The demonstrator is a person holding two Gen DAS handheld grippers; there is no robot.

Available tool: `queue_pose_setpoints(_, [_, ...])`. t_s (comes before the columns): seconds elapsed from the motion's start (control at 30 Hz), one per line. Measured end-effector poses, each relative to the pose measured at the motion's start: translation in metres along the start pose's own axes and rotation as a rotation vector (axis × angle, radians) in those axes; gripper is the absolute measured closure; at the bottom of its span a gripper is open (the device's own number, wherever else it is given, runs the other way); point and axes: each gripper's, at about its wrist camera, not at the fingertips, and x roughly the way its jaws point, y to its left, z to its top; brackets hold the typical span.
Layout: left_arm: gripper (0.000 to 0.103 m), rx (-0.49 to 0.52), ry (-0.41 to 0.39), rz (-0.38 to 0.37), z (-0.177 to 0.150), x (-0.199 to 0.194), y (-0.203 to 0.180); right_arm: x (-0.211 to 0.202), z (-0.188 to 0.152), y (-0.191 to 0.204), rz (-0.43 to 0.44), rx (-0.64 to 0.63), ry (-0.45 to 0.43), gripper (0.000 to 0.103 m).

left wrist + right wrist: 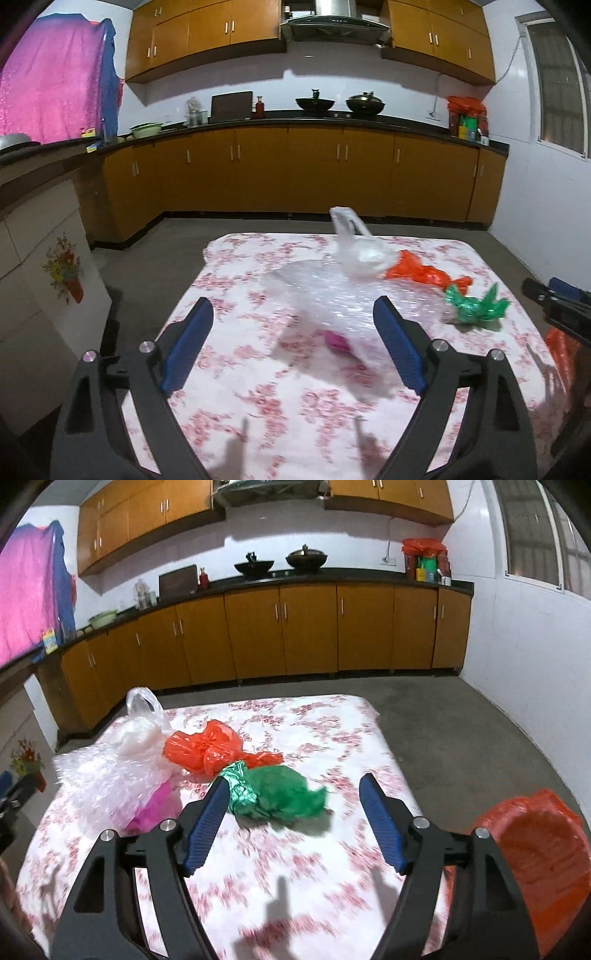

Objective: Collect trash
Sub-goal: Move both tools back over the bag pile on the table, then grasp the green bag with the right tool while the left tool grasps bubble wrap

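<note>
Trash lies on a table with a pink floral cloth (295, 413). A sheet of clear bubble wrap (332, 295) covers a small magenta piece (337, 341); a white plastic bag (360, 251), a crumpled orange bag (421, 271) and a green bag (476, 306) lie behind and to the right. My left gripper (293, 317) is open above the bubble wrap. My right gripper (295, 794) is open, just short of the green bag (284, 794), with the orange bag (207, 747), bubble wrap (107, 779) and white bag (142, 720) to its left.
An orange-lined bin (535, 853) stands at the table's right edge. Orange kitchen cabinets (295, 166) run along the far wall, with bare grey floor (461, 720) between. A white box with a flower picture (55, 288) stands left of the table.
</note>
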Motion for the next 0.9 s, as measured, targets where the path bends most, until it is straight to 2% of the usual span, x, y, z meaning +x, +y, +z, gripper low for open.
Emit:
queue_pose_setpoints(0.3, [0.016, -0.036, 0.001, -0.018, 0.003, 0.016, 0.014, 0.059, 0.000, 0.018, -0.034, 0.003, 0.086, 0.031])
queue_pose_setpoints(0.37, [0.016, -0.041, 0.003, -0.029, 0.004, 0.021, 0.014, 0.065, -0.002, 0.019, -0.029, 0.002, 0.117, 0.035])
queue_pose_setpoints(0.43, [0.016, -0.041, 0.004, -0.041, 0.005, 0.026, 0.012, 0.069, -0.006, 0.019, -0.015, -0.001, 0.147, 0.044])
queue_pose_setpoints(0.47, [0.016, -0.039, 0.007, -0.044, 0.005, 0.028, 0.011, 0.068, -0.006, 0.019, -0.007, 0.003, 0.151, 0.046])
queue_pose_setpoints(0.57, [0.016, -0.042, 0.025, -0.058, 0.005, 0.036, 0.009, 0.065, -0.008, 0.019, 0.002, 0.000, 0.153, 0.061])
queue_pose_setpoints(0.63, [0.017, -0.059, 0.049, -0.076, 0.004, 0.043, 0.007, 0.064, -0.010, 0.020, 0.016, -0.008, 0.165, 0.086])
queue_pose_setpoints(0.9, [0.027, -0.128, 0.142, -0.131, 0.000, 0.063, 0.006, 0.054, -0.015, 0.024, 0.021, -0.049, 0.164, 0.095])
